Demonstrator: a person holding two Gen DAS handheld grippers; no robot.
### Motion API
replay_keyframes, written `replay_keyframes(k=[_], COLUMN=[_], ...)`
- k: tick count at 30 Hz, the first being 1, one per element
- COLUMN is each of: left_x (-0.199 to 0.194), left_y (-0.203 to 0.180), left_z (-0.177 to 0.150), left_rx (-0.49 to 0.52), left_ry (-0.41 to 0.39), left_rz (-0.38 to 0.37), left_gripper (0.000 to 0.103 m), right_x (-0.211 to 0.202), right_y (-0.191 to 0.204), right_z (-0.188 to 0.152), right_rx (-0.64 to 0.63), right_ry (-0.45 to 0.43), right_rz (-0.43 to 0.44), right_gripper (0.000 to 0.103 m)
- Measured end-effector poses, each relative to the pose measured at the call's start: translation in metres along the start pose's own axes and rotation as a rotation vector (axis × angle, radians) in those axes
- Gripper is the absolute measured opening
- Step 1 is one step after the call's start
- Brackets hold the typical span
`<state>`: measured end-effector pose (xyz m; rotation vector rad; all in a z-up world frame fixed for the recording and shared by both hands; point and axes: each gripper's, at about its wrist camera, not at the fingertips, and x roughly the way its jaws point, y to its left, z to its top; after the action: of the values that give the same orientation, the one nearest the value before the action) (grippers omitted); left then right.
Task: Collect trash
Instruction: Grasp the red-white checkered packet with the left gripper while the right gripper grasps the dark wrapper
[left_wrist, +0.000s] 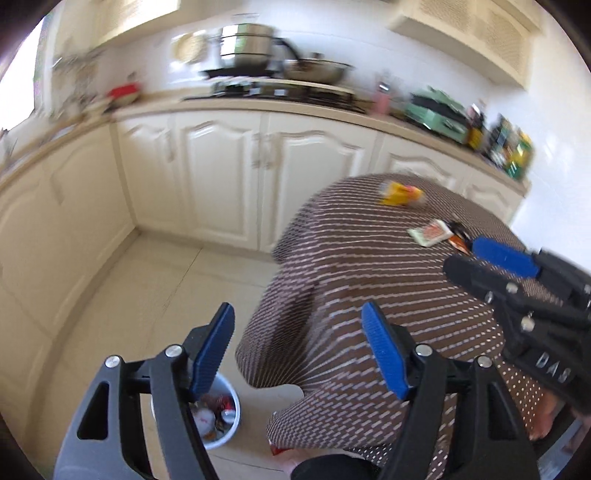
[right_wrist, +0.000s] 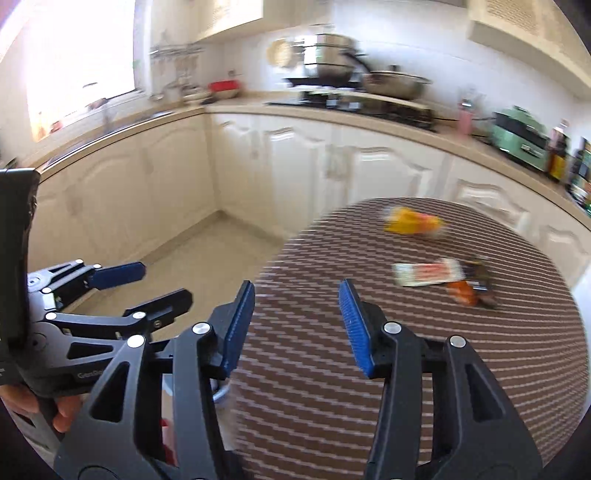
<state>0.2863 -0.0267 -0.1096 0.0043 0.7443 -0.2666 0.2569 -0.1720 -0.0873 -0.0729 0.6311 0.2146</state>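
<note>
A round table with a brown striped cloth (right_wrist: 406, 369) carries trash: a yellow wrapper (right_wrist: 412, 220) at the far side, a white and red packet (right_wrist: 428, 274) and a dark and orange wrapper (right_wrist: 471, 286) beside it. They also show in the left wrist view: yellow wrapper (left_wrist: 400, 194), white and red packet (left_wrist: 430, 232). My right gripper (right_wrist: 297, 325) is open and empty above the table's near left part. My left gripper (left_wrist: 297, 350) is open and empty, beyond the table's left edge, above the floor. A white trash bin (left_wrist: 221, 410) with rubbish stands on the floor below it.
White kitchen cabinets (left_wrist: 221, 173) line the back and left. The counter holds a stove with pots (left_wrist: 251, 48), a green appliance (left_wrist: 439, 114) and bottles (left_wrist: 509, 147). Tiled floor (left_wrist: 177, 288) lies between the table and the cabinets. The right gripper shows at right in the left wrist view (left_wrist: 491, 266).
</note>
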Motion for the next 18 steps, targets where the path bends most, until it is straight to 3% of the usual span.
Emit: replay_keyframes(k=[8,15,18], left_x=[0.05,0.108,0.134], left_y=[-0.1,-0.142,-0.153], left_z=[0.037,0.065,0.076], left_rx=[0.24,0.328,0.337], left_ry=[0.02,0.08,0.118], left_rz=[-0.029,-0.032,-0.069], left_gripper=[0.07,0.07,0.07], right_x=[-0.002,0.015,0.029], right_y=[-0.129,-0.188,-0.202], right_z=[-0.019,-0.024,-0.02], right_rx=[0.152,0.232,0.255], right_ry=[0.028,0.084,0.106], right_rz=[-0.158,-0.162,-0.158], right_gripper=[0.05,0.051,0.052])
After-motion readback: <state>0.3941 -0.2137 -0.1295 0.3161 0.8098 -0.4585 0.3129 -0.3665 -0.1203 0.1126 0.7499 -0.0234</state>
